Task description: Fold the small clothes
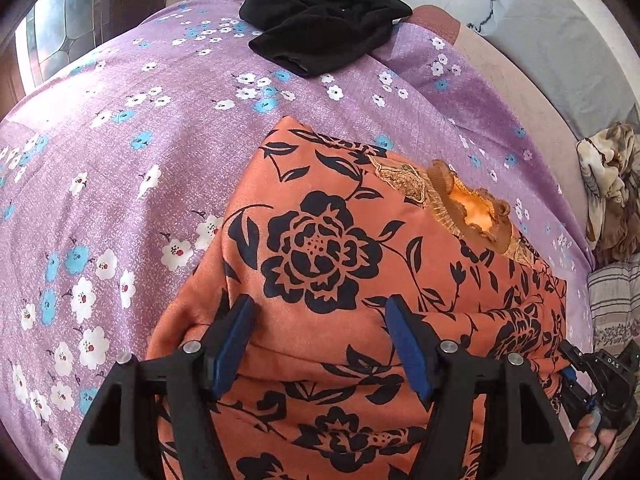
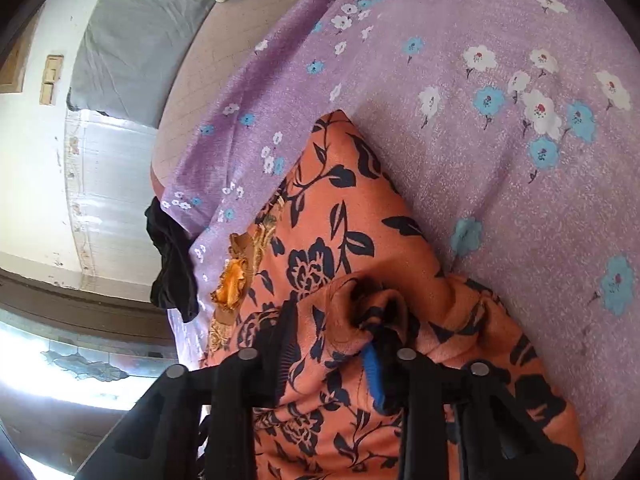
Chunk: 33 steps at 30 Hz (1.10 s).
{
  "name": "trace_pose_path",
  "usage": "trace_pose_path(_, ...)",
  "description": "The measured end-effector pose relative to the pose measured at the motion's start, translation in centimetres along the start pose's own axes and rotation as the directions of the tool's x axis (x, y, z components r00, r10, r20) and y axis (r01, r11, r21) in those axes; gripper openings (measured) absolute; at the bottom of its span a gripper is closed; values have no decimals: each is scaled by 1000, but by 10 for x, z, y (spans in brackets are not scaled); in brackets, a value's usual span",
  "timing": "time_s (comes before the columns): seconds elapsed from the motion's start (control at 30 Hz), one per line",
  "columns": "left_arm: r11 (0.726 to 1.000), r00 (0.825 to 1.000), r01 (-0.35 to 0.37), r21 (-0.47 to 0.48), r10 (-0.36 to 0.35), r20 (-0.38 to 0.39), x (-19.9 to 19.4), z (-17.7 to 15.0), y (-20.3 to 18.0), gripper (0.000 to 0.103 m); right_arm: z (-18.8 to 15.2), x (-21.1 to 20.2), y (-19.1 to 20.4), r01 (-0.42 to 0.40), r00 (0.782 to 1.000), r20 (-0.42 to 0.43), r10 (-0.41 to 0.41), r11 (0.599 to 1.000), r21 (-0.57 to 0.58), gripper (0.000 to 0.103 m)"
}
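Left gripper [image 1: 320, 312] hangs wide open right over the orange top [image 1: 320, 240], nothing between the jaws. Right gripper [image 2: 332, 332] has a bunched fold of the top pinched tight. The top lies on the purple sheet [image 1: 120, 160], collar [image 1: 472, 212] facing away. Only the left view shows the whole black garment [image 1: 320, 28] up beyond it.

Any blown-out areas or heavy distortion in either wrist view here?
Left wrist view: evenly lit and sharp, strong fisheye bulge across the purple bedsheet and orange garment. Right wrist view: window at lower left blown out white; left gripper casts little shadow.
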<state>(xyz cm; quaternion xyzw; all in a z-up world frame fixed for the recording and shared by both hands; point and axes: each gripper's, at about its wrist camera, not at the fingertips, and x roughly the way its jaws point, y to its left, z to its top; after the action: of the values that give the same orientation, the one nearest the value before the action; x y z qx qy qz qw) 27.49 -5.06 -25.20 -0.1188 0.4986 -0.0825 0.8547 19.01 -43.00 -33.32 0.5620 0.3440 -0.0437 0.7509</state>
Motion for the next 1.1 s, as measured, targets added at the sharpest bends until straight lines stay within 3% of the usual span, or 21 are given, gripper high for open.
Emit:
trace_pose_path(0.03,1000,1000,0,5,0,1,0,0,0,68,1,-1,6,9,1000,22,-9,1000,-20,10)
trace_pose_path(0.1,1000,1000,2,3,-2,3,-1,0,0,68,1,-18,33,-46,992,114,60,991,-122,9)
trace_pose_path(0.17,1000,1000,12,-9,-12,12,-4,1,2,68,-6,-47,68,-197,947,194,255,941,-275,8)
trace_pose_path(0.23,999,1000,17,-28,-16,26,-7,2,5,68,-19,-79,96,-285,870,241,431,838,-466,8)
trace_pose_path(0.27,999,999,18,-35,-17,32,-8,2,6,68,-19,-79,96,-285,870,241,431,838,-466,8)
trace_pose_path(0.3,999,999,18,-38,-17,31,-8,2,6,68,-25,-85,104,-229,869,253,425,799,-557,8)
trace_pose_path(0.33,999,1000,17,-36,-16,26,-7,1,6,68,-20,-76,97,-152,903,265,338,829,-539,8)
trace_pose_path(0.4,1000,1000,15,-21,-14,17,-5,1,4,68,-2,-43,66,48,978,205,39,913,-406,8)
trace_pose_path(0.43,1000,1000,17,-16,-17,12,-4,0,3,68,7,-29,46,143,984,143,-102,938,-317,8)
trace_pose_path(0.47,1000,1000,19,-12,-19,8,-4,0,2,68,11,-22,27,191,981,90,-174,951,-241,8)
trace_pose_path(0.57,1000,1000,11,2,-11,17,-7,1,0,68,10,-29,14,197,980,49,-191,966,-170,10)
trace_pose_path(0.7,1000,997,-14,4,14,79,-18,3,2,68,-2,-41,47,280,955,183,-233,912,-299,12)
trace_pose_path(0.77,999,993,-32,15,30,114,-24,4,2,68,-4,-38,53,371,925,213,-314,869,-328,15)
trace_pose_path(0.83,999,990,-41,23,38,137,-27,5,1,69,0,-37,47,481,875,235,-424,820,-310,15)
trace_pose_path(0.87,999,989,-43,27,39,143,-28,6,0,69,0,-37,47,481,875,235,-424,820,-310,15)
trace_pose_path(0.9,999,989,-42,32,37,146,-28,6,-1,69,9,-48,29,514,852,246,-462,826,-232,15)
trace_pose_path(0.93,998,989,-38,40,32,143,-27,6,-4,69,12,-56,24,478,867,257,-426,856,-194,16)
trace_pose_path(0.97,998,991,-34,52,27,131,-24,6,-7,69,12,-56,24,478,867,257,-426,856,-194,17)
trace_pose_path(1.0,997,994,-31,72,24,106,-19,5,-11,69,12,-67,26,354,916,270,-296,914,-200,17)
trace_pose_path(1.07,991,998,-54,120,49,39,-5,-1,-19,69,6,-58,38,259,954,222,-203,930,-262,17)
trace_pose_path(1.1,985,997,-79,151,78,11,4,-4,-23,70,6,-58,38,259,954,222,-203,930,-262,18)
